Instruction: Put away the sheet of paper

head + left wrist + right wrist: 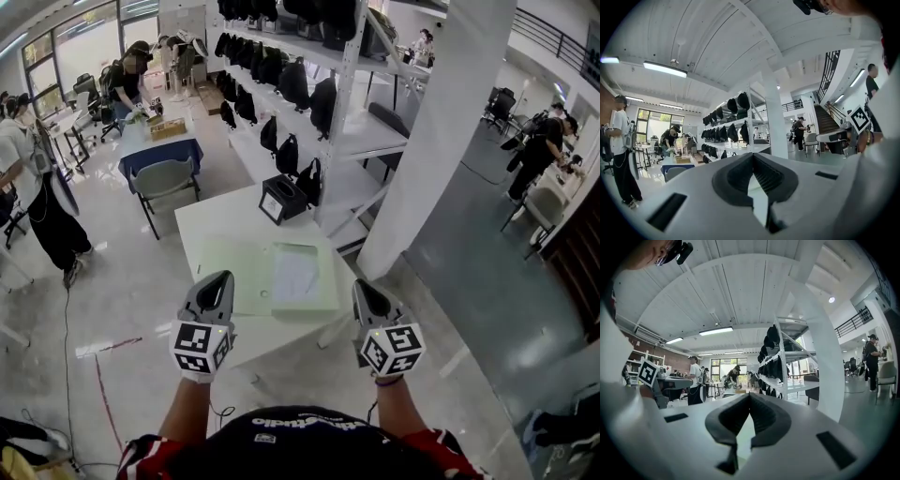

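Observation:
A pale green folder [228, 265] lies open on the white table [211, 223]. The sheet of paper [295, 272] rests on the folder's right half. My left gripper [221, 279] hovers at the table's near edge, over the folder's left front corner, shut and holding nothing. My right gripper [360, 287] hangs just off the table's right front corner, beside the folder, also shut and holding nothing. In the left gripper view the left gripper [752, 155] points level into the room with its jaws closed tip to tip. In the right gripper view the right gripper [749, 395] does the same.
A black box [281, 199] stands at the table's back right. Behind it rises a white shelf rack [319, 84] hung with black bags, and a white pillar [441, 141] stands to the right. A grey chair [164, 183] is behind the table. People work at tables far left.

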A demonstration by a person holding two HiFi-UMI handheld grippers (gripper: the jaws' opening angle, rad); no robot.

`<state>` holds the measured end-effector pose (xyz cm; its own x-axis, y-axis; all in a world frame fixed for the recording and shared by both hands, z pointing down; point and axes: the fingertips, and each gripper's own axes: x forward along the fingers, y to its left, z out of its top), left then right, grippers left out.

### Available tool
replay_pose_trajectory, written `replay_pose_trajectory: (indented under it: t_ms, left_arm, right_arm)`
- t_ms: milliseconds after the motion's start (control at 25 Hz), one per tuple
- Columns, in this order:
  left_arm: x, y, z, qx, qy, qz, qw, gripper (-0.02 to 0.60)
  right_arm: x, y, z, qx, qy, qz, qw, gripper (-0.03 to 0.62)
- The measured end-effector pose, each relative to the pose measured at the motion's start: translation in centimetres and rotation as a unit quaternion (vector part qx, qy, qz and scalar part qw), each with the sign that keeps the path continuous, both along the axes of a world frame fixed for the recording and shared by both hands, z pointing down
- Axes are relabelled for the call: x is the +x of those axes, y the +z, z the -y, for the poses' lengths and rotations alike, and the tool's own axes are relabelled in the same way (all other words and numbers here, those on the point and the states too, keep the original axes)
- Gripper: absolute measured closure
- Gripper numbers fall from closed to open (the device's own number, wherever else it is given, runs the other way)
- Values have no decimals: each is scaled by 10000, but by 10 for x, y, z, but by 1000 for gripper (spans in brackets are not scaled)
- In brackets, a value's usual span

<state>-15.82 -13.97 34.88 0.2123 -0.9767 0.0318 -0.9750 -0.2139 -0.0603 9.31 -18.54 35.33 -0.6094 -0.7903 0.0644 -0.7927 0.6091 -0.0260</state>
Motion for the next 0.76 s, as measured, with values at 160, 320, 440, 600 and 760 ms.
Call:
replay_pose_trajectory:
  t_ms: [160, 320, 440, 600, 760]
  left_arm:
    - [-2, -2, -1, 19, -27, 43, 10000, 575]
    - [-5, -5, -2, 56, -41, 70, 10000, 575]
    - [-6, -4, -3, 46, -33, 48, 10000, 575]
    - [-9, -4, -5, 59, -19, 23, 10000, 575]
    - [-12, -2, -6, 42, 5, -11, 10000, 575]
  right_arm:
    - [-4, -1, -2, -17, -23, -15, 10000, 591]
    - [-8, -3, -3, -12, -45, -8, 10000, 591]
    - [-9, -2, -3, -21, -50, 5, 10000, 591]
    - [-12, -3, -6, -27, -68, -12, 10000, 591]
    - [-17, -2, -8, -25, -81, -37, 10000, 591]
